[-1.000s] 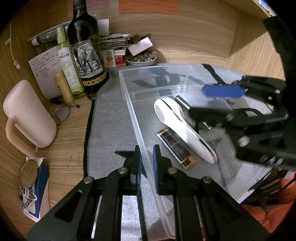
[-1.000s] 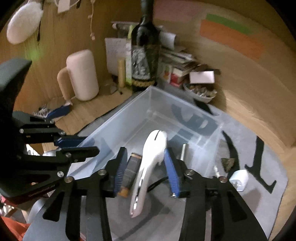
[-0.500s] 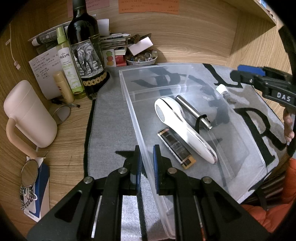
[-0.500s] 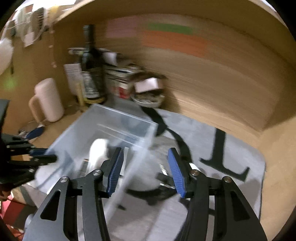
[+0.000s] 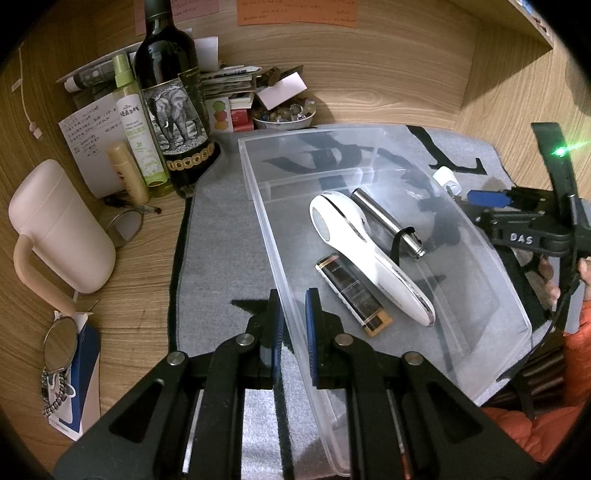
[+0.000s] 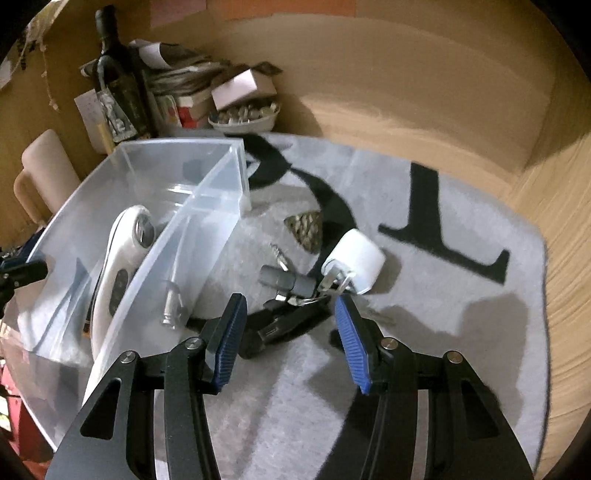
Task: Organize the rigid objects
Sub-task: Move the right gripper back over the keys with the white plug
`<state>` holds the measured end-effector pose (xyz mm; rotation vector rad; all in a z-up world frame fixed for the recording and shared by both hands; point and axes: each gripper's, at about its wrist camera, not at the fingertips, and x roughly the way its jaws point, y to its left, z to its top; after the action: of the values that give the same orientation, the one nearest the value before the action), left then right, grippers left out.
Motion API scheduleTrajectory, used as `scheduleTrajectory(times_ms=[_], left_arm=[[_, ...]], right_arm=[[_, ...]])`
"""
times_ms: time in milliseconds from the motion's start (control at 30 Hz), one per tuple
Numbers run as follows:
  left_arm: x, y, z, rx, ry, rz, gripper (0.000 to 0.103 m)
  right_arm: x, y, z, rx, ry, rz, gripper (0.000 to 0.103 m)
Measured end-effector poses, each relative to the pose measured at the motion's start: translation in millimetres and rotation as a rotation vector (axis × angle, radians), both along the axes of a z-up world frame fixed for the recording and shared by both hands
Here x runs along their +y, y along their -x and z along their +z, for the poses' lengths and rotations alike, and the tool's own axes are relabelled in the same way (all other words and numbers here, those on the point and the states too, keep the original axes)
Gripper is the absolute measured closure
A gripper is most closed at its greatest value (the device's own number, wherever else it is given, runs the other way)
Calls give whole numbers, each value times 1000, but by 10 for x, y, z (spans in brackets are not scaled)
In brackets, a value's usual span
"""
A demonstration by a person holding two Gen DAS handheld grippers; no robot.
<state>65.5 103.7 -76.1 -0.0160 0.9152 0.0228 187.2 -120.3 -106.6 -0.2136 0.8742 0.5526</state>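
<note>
Left tool (image 5: 291,314) pinching bin (image 5: 258,192), three items

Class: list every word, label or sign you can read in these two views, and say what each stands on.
"DAS": white letters on the right tool.
Green spray bottle: label print too small.
Handwritten note: illegible.
Orange wall note: illegible.
Wine bottle: elephant picture, no readable words.

Clear bin (image 5: 258,206); white handheld device (image 5: 354,251), silver cylinder (image 5: 384,221), black-and-gold bar (image 5: 351,291) inside. Mat (image 5: 221,240) grey, black lettering. Worktop (image 5: 122,280) wood-grained. Claw pads (image 6: 351,347) blue.
</note>
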Motion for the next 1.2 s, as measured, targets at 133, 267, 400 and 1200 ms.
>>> scheduleTrajectory(times_ms=[133, 267, 400, 1200], left_arm=[[7, -2, -7, 0, -1, 0, 92], [3, -2, -8, 0, -1, 0, 92], [0, -3, -7, 0, -1, 0, 92], [-9, -4, -6, 1, -2, 1, 92]], right_arm=[[34, -44, -132, 33, 3, -4, 57], [-14, -108, -246, 82, -36, -19, 57], [-86, -110, -273, 107, -77, -18, 59], [-186, -184, -264, 126, -97, -30, 80]])
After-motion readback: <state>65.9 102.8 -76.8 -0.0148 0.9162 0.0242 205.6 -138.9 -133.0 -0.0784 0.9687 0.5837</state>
